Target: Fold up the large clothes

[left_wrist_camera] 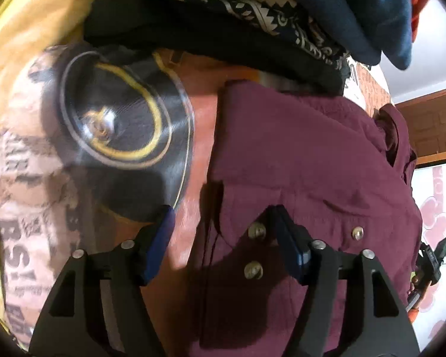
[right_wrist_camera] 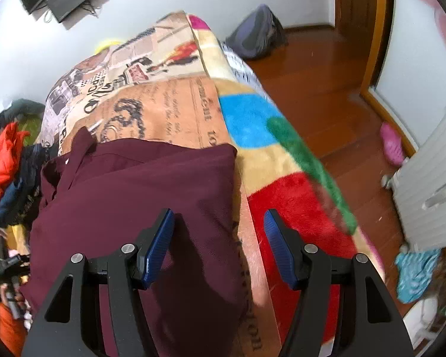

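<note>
Left wrist view: the left tool (left_wrist_camera: 223,238) hangs with its jaws apart and nothing between them, above the buttoned front edge of a maroon shirt (left_wrist_camera: 306,160). That shirt lies on the bed's printed cover (left_wrist_camera: 29,214), already partly folded by the look of it, with its collar towards the far right. A pile of dark clothes (left_wrist_camera: 223,23) lies beyond it, touching or just beside its far edge; which cannot be told.

Right wrist view: the right tool (right_wrist_camera: 220,238) also stands apart and empty. Its left finger hangs over the shirt (right_wrist_camera: 139,196); its right finger hangs over a bright fleece blanket (right_wrist_camera: 288,202), so the shirt's side edge lies between the two fingers. Contact with the cloth cannot be confirmed in either view.

Judgement: the step in hand appears to be taking hold of both side edges for the next fold. To do it well, each tool should close on the full thickness of the folded layers only, not on the cover beneath, then lift both sides evenly so the fold line stays straight. Buttons near the left tool may cause slipping.
</note>
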Demonstrator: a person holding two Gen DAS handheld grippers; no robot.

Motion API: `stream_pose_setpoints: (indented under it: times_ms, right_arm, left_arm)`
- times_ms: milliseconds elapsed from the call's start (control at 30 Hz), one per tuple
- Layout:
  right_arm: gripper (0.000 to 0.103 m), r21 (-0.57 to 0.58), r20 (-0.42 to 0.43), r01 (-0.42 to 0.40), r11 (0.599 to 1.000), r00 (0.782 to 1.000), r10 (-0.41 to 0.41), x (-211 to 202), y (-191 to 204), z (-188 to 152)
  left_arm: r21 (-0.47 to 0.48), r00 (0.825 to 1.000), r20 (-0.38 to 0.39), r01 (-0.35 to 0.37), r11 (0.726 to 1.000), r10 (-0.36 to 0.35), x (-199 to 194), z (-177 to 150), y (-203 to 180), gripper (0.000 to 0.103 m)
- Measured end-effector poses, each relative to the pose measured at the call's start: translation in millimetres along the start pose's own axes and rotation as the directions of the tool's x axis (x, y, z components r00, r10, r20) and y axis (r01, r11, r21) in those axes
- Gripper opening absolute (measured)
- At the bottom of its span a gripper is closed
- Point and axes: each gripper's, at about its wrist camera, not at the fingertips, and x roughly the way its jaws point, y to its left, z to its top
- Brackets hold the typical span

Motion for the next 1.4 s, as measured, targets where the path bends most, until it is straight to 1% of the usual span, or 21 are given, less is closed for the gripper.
stream_pose_setpoints:
  times_ms: [33, 133, 200, 300, 367, 400, 433, 467, 500, 567, 667, 733, 833, 967, 1033, 1100, 1167, 1233, 1300, 1367, 1400]
  right_arm:
    - [0.059, 0.011, -0.008, -0.015, 1.000, 1.000, 0.015, 3, -2, 2]
    - [0.059, 0.034, -0.020, -0.071, 0.997, 0.997, 0.072, 11, -2, 8]
    - [0.061, 0.029, -0.023, -0.100, 0.995, 0.995, 0.101, 18, 0, 14]
    - [0.061, 0.048, -0.035, -0.136, 0.990, 0.990, 0.137, 31, 1, 20]
    - [0.057, 0.090, -0.037, -0.146, 0.985, 0.988, 0.150, 36, -3, 22]
    - [0.046, 0.107, -0.031, -0.136, 0.985, 0.990, 0.140, 36, -4, 22]
    - [0.040, 0.110, -0.028, -0.123, 0.986, 0.992, 0.126, 34, -4, 21]
    - [0.028, 0.107, -0.023, -0.123, 0.987, 0.992, 0.127, 31, -3, 20]
    - [0.021, 0.104, -0.012, -0.132, 0.986, 0.991, 0.134, 27, -2, 20]
    - [0.015, 0.094, 0.020, -0.141, 0.986, 0.990, 0.140, 16, 1, 18]
    - [0.013, 0.064, 0.088, -0.121, 0.991, 0.989, 0.115, -5, 12, 20]
    - [0.012, 0.044, 0.137, -0.127, 0.991, 0.983, 0.120, -23, 21, 22]
    - [0.011, 0.003, 0.183, -0.131, 0.991, 0.975, 0.128, -43, 29, 26]
    - [0.011, -0.060, 0.212, -0.116, 0.991, 0.969, 0.127, -58, 42, 26]
    - [0.011, -0.089, 0.203, -0.090, 0.992, 0.973, 0.107, -58, 48, 25]
    - [0.012, -0.090, 0.172, -0.083, 0.992, 0.980, 0.097, -51, 46, 25]
    - [0.017, -0.055, 0.160, -0.043, 0.998, 0.986, 0.052, -45, 35, 23]
    - [0.018, -0.025, 0.148, -0.001, 1.000, 0.989, 0.005, -44, 23, 19]
    - [0.023, -0.019, 0.116, -0.001, 1.000, 0.993, 0.003, -40, 13, 16]
    - [0.024, -0.017, 0.100, -0.010, 1.000, 0.995, 0.011, -39, 5, 12]
    - [0.027, -0.022, 0.088, -0.011, 1.000, 0.996, 0.013, -38, 2, 11]
  left_arm:
    - [0.018, 1.000, 0.012, 0.006, 1.000, -0.007, 4, 2, 0, 0.076]
    - [0.064, 1.000, 0.009, 0.019, 0.998, -0.020, 14, 6, -1, 0.082]
    - [0.088, 1.000, 0.011, 0.025, 0.996, -0.027, 15, 9, -4, 0.084]
    - [0.130, 0.999, 0.039, 0.032, 0.991, -0.037, 16, 9, -9, 0.083]
    - [0.134, 0.996, 0.057, 0.061, 0.989, -0.070, 15, 8, -15, 0.056]
    - [0.124, 0.993, 0.047, 0.103, 0.987, -0.110, 13, 6, -20, 0.032]
    - [0.124, 0.995, 0.059, 0.069, 0.990, -0.076, 13, 6, -28, 0.030]
    - [0.141, 0.997, 0.072, 0.029, 0.990, -0.039, 11, 4, -36, 0.028]
    - [0.172, 0.996, 0.088, -0.022, 0.985, 0.007, 9, 0, -48, 0.022]
    - [0.203, 0.993, 0.102, -0.085, 0.975, 0.066, 5, -4, -65, 0.012]
    - [0.257, 0.977, 0.159, -0.181, 0.949, 0.143, -12, -8, -94, 0.010]
    - [0.289, 0.966, 0.214, -0.206, 0.935, 0.146, -33, -13, -114, 0.009]
    - [0.327, 0.947, 0.298, -0.216, 0.920, 0.117, -72, -18, -142, 0.009]
    - [0.371, 0.908, 0.414, -0.230, 0.900, 0.062, -121, -32, -178, 0.008]
    - [0.395, 0.887, 0.461, -0.221, 0.891, 0.016, -140, -34, -194, 0.008]
    - [0.421, 0.872, 0.489, -0.233, 0.877, -0.003, -151, -32, -207, 0.008]
    - [0.430, 0.867, 0.499, -0.246, 0.869, -0.002, -149, -37, -213, 0.008]
    - [0.419, 0.874, 0.486, -0.255, 0.872, 0.022, -138, -34, -210, 0.008]
    - [0.385, 0.876, 0.478, -0.277, 0.880, 0.066, -131, -32, -200, 0.008]
    - [0.349, 0.893, 0.437, -0.279, 0.895, 0.108, -117, -24, -179, 0.009]
    - [0.321, 0.897, 0.420, -0.292, 0.901, 0.141, -110, -20, -168, 0.009]
